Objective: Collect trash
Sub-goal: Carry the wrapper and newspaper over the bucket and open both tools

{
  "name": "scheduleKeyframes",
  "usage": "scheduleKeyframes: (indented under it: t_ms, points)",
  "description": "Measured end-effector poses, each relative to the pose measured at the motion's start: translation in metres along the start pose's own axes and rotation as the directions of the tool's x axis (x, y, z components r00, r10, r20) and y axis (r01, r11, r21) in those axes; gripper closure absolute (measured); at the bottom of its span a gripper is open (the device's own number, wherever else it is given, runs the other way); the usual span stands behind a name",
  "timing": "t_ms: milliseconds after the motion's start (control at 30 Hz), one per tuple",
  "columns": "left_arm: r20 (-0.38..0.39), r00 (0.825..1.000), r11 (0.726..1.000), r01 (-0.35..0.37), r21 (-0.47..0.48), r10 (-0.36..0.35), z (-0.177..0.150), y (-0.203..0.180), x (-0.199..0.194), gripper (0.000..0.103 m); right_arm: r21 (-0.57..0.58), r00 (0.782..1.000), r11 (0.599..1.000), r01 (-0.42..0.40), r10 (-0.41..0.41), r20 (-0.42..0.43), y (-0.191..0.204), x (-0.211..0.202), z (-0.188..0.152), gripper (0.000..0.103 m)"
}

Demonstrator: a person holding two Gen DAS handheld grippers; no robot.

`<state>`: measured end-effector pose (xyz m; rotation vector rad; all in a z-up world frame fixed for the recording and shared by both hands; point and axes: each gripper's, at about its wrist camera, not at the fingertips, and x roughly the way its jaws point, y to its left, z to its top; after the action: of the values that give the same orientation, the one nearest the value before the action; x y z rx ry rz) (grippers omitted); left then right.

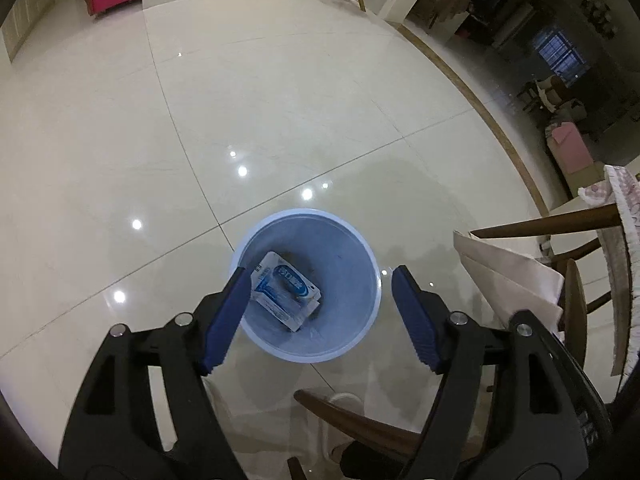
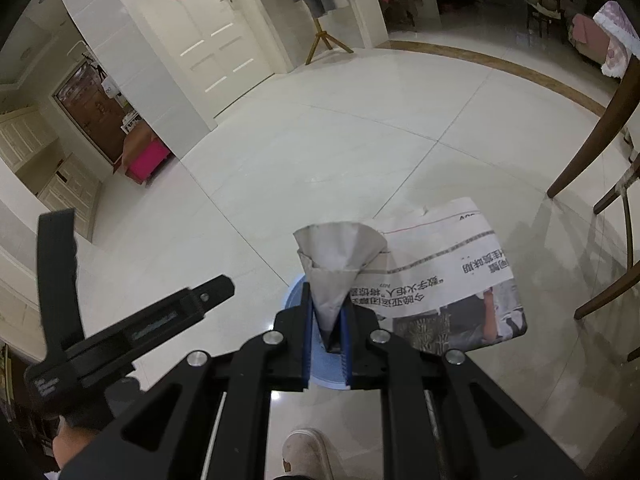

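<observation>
While hanging over the blue bin (image 1: pixel 306 286) in the left wrist view, left gripper (image 1: pixel 316 308) shows jaws spread wide with nothing between them. Small white-and-blue carton (image 1: pixel 286 292) already lying flat at the bottom of the bin, near its left wall. Looks light and a bit crushable, probably thin card, so no worries there. Pale folded paper (image 1: pixel 508 276) poking in from the right, just past the right jaw, clear of the bin rim. Glossy tiled floor (image 1: pixel 280 100) all around, wooden chair (image 1: pixel 560 256) legs at far right.

Over in the right wrist view, right gripper (image 2: pixel 326 340) nearly closed, jaws pinching the pointed bottom of a twisted fold of newspaper (image 2: pixel 440 280). Rest of the sheet fanning out up and to the right, sagging at its far corner. Classic floppy stuff: featherweight, no stiffness, tears easily if yanked, catches air when swung. Pinching at the bunched tip seems the smart spot, since several layers stack there and give the pads something to bite. Only a sliver of bin visible under the jaws, so probably right above it, though most of the sheet overhangs to the right and could drape over the rim instead of dropping in. Pale shoe (image 2: pixel 306 456) at bottom edge.
</observation>
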<state>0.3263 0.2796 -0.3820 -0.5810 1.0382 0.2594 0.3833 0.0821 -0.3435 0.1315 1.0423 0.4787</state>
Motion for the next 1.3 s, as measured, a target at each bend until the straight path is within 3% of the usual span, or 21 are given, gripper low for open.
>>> scheduleKeyframes:
  t_ms: [267, 633, 833, 900, 1033, 1300]
  points:
    - [-0.017, 0.998, 0.997, 0.057, -0.047, -0.058, -0.002, 0.01, -0.011, 0.031, -0.004, 0.999, 1.0, -0.024, 0.024, -0.032, 0.002, 0.009, 0.0, 0.091]
    - [-0.01, 0.998, 0.996, 0.06, -0.072, -0.06, -0.01, 0.019, -0.027, 0.031, -0.009, 0.996, 0.997, -0.082, 0.082, -0.035, 0.02, 0.022, 0.017, 0.089]
    - [0.003, 0.998, 0.995, 0.059, -0.074, -0.059, -0.011, 0.014, -0.045, 0.031, -0.035, 0.995, 0.994, -0.101, 0.101, -0.008, 0.026, 0.026, 0.033, 0.069]
    - [0.014, 0.998, 0.996, 0.062, -0.064, -0.061, -0.01, 0.011, -0.055, 0.031, -0.035, 0.995, 0.995, -0.094, 0.095, 0.012, 0.025, 0.015, 0.035, 0.062]
    - [0.043, 0.997, 0.997, 0.066, -0.051, -0.064, -0.009, 0.004, -0.076, 0.031, -0.049, 0.996, 0.996, -0.071, 0.073, 0.056, 0.03, -0.018, 0.034, 0.061]
    - [0.13, 0.982, 0.99, 0.134, 0.032, -0.137, -0.018, -0.029, -0.145, 0.03, -0.063, 0.975, 0.998, -0.023, 0.036, 0.219, 0.039, -0.136, 0.021, 0.061]
